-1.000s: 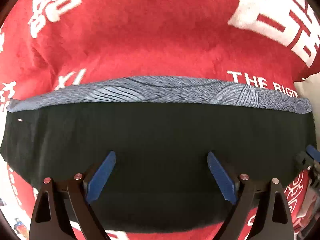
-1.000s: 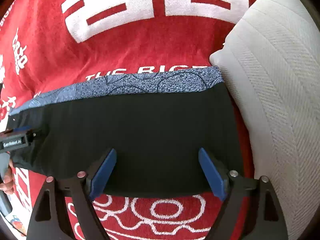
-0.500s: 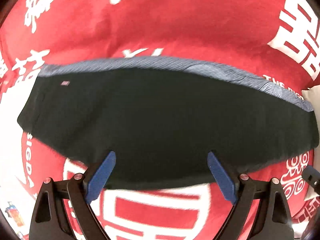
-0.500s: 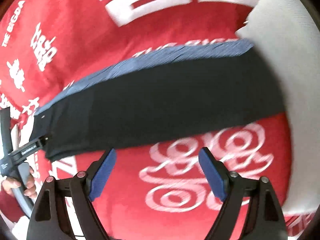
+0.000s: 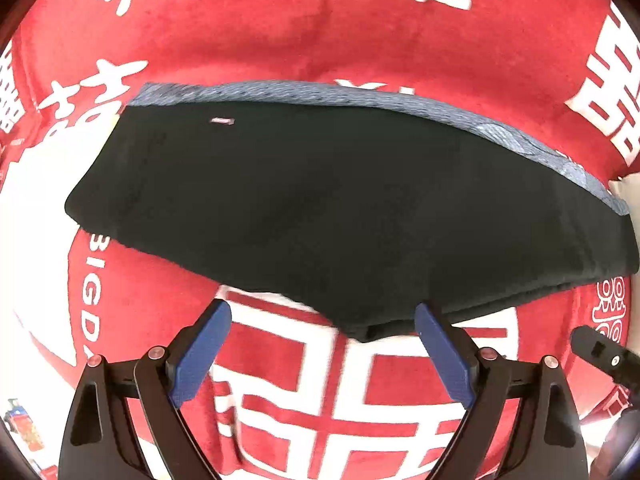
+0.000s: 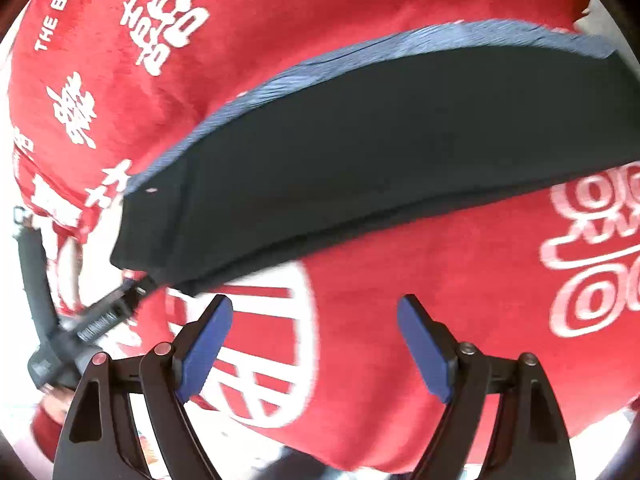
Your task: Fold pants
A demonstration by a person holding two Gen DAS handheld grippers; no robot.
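Note:
The black pants (image 5: pixel 340 208) lie folded into a wide flat band on the red blanket (image 5: pixel 280 40), with a blue-grey patterned strip (image 5: pixel 460 116) along their far edge. My left gripper (image 5: pixel 323 314) is open, its blue pads (image 5: pixel 200 352) just short of the pants' near edge, and nothing is between them. My right gripper (image 6: pixel 316 306) is open too, over bare blanket (image 6: pixel 420 264) below the pants (image 6: pixel 400 140). In the right wrist view the left gripper (image 6: pixel 100 316) shows at the left by the pants' near left corner, with a hand (image 6: pixel 52 400) on it.
The red blanket carries large white characters and rings (image 6: pixel 592 248). A white cushion (image 5: pixel 626 188) touches the pants' right end. A black part of the right gripper (image 5: pixel 600 354) shows at the right edge of the left wrist view.
Both grippers have drawn back from over the pants toward the near side, and both stayed open. The pants now lie ahead of the fingers, and the right view has tilted.

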